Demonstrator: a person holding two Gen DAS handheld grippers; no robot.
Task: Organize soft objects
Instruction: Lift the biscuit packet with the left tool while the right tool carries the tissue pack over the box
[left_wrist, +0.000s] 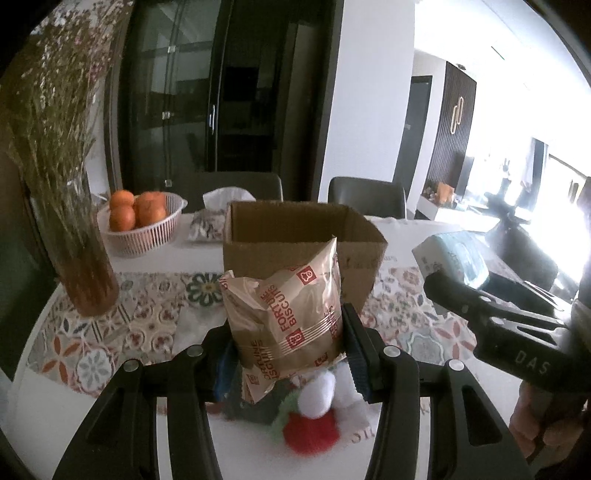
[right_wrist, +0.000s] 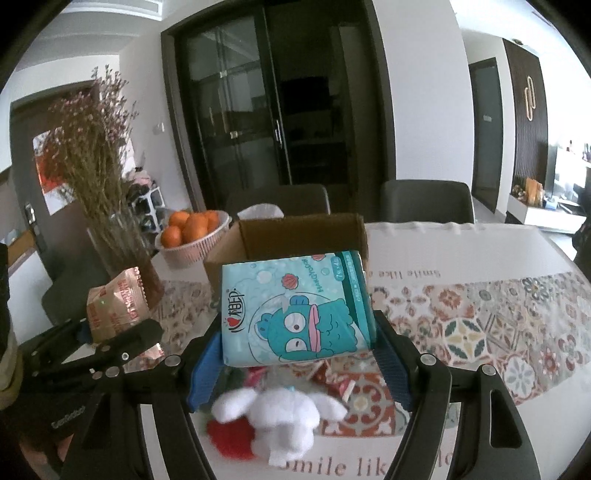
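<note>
The biscuit bag (left_wrist: 286, 314) is hanging upright in the left gripper (left_wrist: 291, 343), its jaws partly closed and pinching the bag's lower half from both sides; the bag is lifted clear of the table (left_wrist: 44, 387), just in front of the box (left_wrist: 303, 251); the tissue pack (right_wrist: 295, 306) is sitting between the right gripper's (right_wrist: 299, 354) blue pads (right_wrist: 203, 373), jaws set wider and pressing on its two ends, and it too is raised off the cloth just short of the box's near wall. The box is standing open at the top, its near rim level with the upper parts of both packs, with free air above it. Below the grippers a white plush (right_wrist: 280, 417) with a red part is lying on the table, beside some small packets (right_wrist: 332, 376), blurred. To the left of the box a vase (left_wrist: 85, 266) of dried flowers is standing near the table's rounded edge, close by the left gripper's side; behind it a basket (left_wrist: 144, 236) of oranges and a tissue box (left_wrist: 210, 218) are crowding the box's far left corner. Two chairs (right_wrist: 424, 201) are tucked in at the far edge. The patterned runner (right_wrist: 480, 325) is stretching off to the right, where the tabletop is lying open.
</note>
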